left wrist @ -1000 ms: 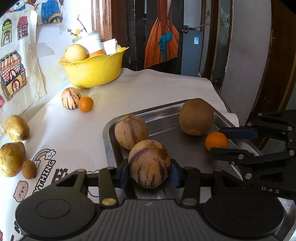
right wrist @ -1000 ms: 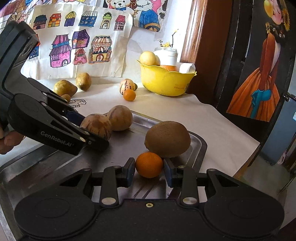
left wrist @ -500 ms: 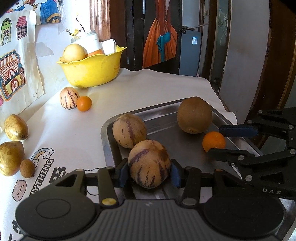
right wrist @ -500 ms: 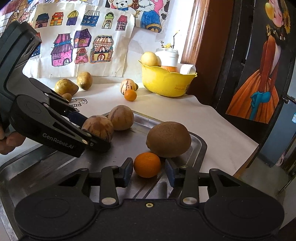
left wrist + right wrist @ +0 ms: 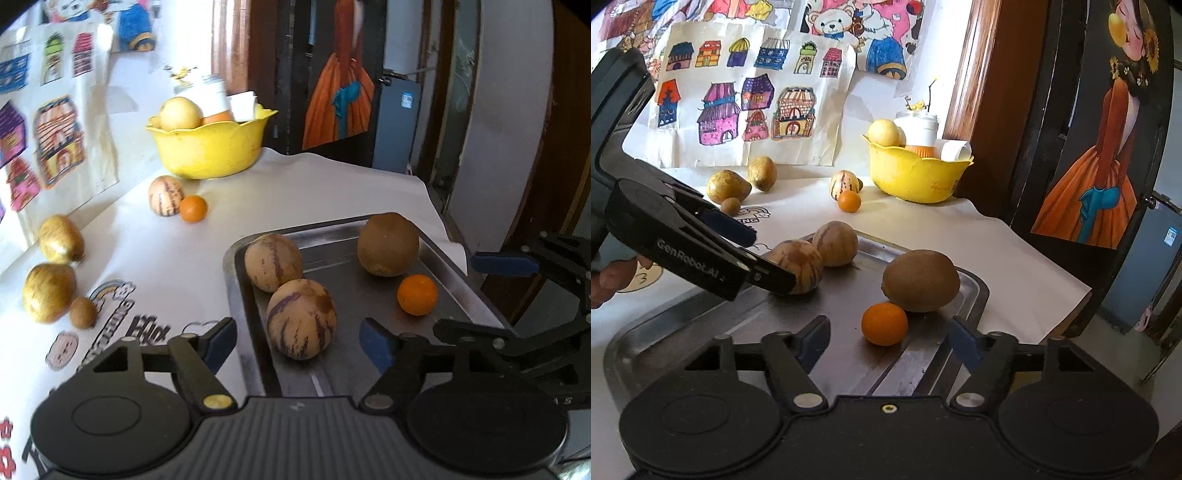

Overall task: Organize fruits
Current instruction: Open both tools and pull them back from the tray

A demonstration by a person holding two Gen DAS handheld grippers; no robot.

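Note:
A metal tray (image 5: 454, 258) holds two striped melons (image 5: 301, 319) (image 5: 273, 261), a brown kiwi (image 5: 388, 243) and an orange (image 5: 417, 294). My left gripper (image 5: 299, 345) is open, with the near striped melon lying free on the tray between its fingers. My right gripper (image 5: 886, 341) is open just behind the orange (image 5: 884, 324), which rests on the tray (image 5: 975, 284) against the kiwi (image 5: 921, 280). The left gripper (image 5: 750, 254) shows beside the near melon (image 5: 801, 262) in the right wrist view.
On the white tablecloth lie a striped melon (image 5: 165, 195), an orange (image 5: 193, 208), two yellow fruits (image 5: 61, 239) (image 5: 48, 292) and a small kiwi (image 5: 83, 313). A yellow bowl (image 5: 210, 147) with fruit and a jar stands at the back. Drawings hang on the wall (image 5: 746, 107).
Both grippers have opened: the left let go of the striped melon, the right let go of the orange. Both fruits now rest on the tray, and both grippers have drawn back slightly.

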